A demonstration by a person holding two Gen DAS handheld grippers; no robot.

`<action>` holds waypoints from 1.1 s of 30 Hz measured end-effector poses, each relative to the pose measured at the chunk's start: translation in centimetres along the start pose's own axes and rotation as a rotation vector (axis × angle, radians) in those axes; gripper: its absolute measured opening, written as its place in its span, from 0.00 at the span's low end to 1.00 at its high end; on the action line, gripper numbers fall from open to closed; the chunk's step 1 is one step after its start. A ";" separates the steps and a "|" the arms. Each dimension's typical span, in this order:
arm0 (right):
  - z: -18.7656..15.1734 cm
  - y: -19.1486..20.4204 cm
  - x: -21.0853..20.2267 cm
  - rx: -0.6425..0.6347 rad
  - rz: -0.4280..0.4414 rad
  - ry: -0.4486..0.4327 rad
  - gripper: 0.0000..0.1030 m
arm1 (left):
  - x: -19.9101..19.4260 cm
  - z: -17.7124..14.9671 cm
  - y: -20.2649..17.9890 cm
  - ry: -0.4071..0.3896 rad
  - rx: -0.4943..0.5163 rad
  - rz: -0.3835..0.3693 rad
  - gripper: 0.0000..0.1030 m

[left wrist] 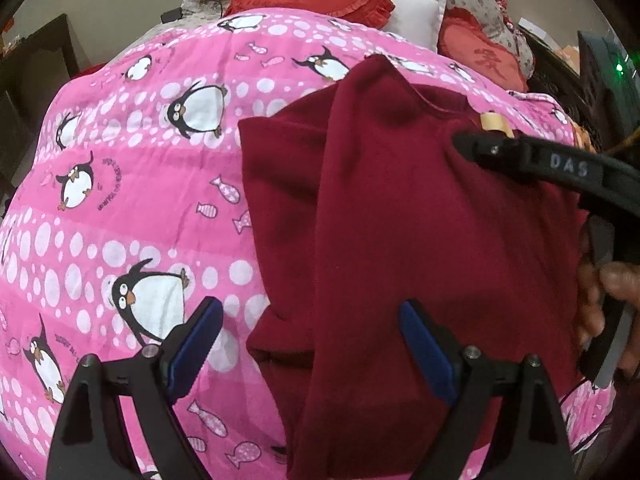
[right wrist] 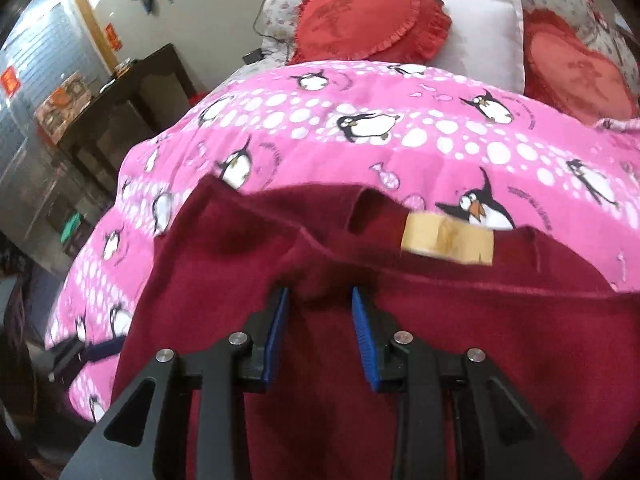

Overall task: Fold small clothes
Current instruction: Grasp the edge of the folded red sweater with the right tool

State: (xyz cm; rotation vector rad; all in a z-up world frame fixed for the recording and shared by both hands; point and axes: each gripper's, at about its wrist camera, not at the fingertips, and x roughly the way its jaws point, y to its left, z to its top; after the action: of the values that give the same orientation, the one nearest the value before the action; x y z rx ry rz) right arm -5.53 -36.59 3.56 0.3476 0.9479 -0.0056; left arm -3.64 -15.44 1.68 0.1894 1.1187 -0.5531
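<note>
One bed (left wrist: 120,184) fills both views, covered by one pink penguin-print quilt (right wrist: 400,128). At its head lie two red heart-shaped cushions, one to the left (right wrist: 360,20) and one to the right (right wrist: 576,68), with one white pillow (right wrist: 488,24) between them. One dark cabinet (right wrist: 128,96) stands beside the bed.

One maroon garment (left wrist: 400,220) lies on the quilt, partly folded, a lengthwise flap of it lying over the rest. One tan label (right wrist: 448,240) shows at its neckline.

There are two grippers. The left gripper (left wrist: 310,344) hovers over the garment's near edge, its two blue-padded fingers (left wrist: 200,340) spread wide with nothing between them; one finger is over the quilt, the other over the cloth. The right gripper (right wrist: 320,312) sits near the neckline, its two fingers (right wrist: 362,332) drawn in around a raised fold of the maroon cloth, pinching it. From the left wrist view the right gripper (left wrist: 464,144) reaches in from the right, with part of the person's hand (left wrist: 612,292) on its handle.
</note>
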 end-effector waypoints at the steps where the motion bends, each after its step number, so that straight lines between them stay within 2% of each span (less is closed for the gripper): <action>1: 0.3 0.1 -0.2 0.004 -0.001 0.008 0.10 | -0.1 -0.1 0.2 0.003 -0.004 -0.005 0.90; 4: 0.3 0.8 -2.3 0.001 -0.008 -0.033 0.10 | -0.8 -0.6 0.9 0.001 -0.009 -0.017 0.90; 6: 0.3 1.9 -4.0 -0.010 0.034 -0.076 0.10 | -1.1 -0.9 1.3 -0.007 -0.016 -0.014 0.90; 8: 0.7 3.3 -4.4 -0.027 0.087 -0.080 0.12 | -1.4 -1.1 1.9 -0.006 -0.036 -0.022 0.90; 10: 1.2 5.3 -3.7 -0.053 0.121 -0.047 0.16 | -1.5 -1.4 2.4 -0.002 -0.055 -0.032 0.90; 14: 2.3 8.2 -1.1 -0.081 0.151 0.002 0.16 | -1.7 -1.6 2.8 -0.005 -0.078 -0.048 0.90; 20: 3.3 9.7 4.0 -0.069 0.094 0.116 0.16 | -1.7 -2.0 3.8 0.004 -0.097 -0.075 0.90; 22: 3.3 9.8 4.9 -0.084 0.069 0.115 0.13 | -1.9 -2.0 3.9 0.003 -0.091 -0.077 0.90; 23: 3.3 9.8 4.9 -0.093 0.048 0.103 0.00 | -2.0 -2.1 4.1 0.001 -0.089 -0.079 0.90; 27: 3.5 10.4 3.8 -0.109 0.071 0.048 0.00 | -2.8 -2.1 5.2 -0.021 -0.106 -0.085 0.90; 33: 3.4 11.5 6.5 -0.129 0.077 0.102 0.00 | -2.3 -2.0 6.6 -0.003 -0.148 -0.095 0.90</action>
State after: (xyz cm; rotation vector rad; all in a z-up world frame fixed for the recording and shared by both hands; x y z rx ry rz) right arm 2.80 -25.73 3.51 0.2671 1.0299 0.1439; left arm -2.61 -8.29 2.03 0.0075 1.1655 -0.5525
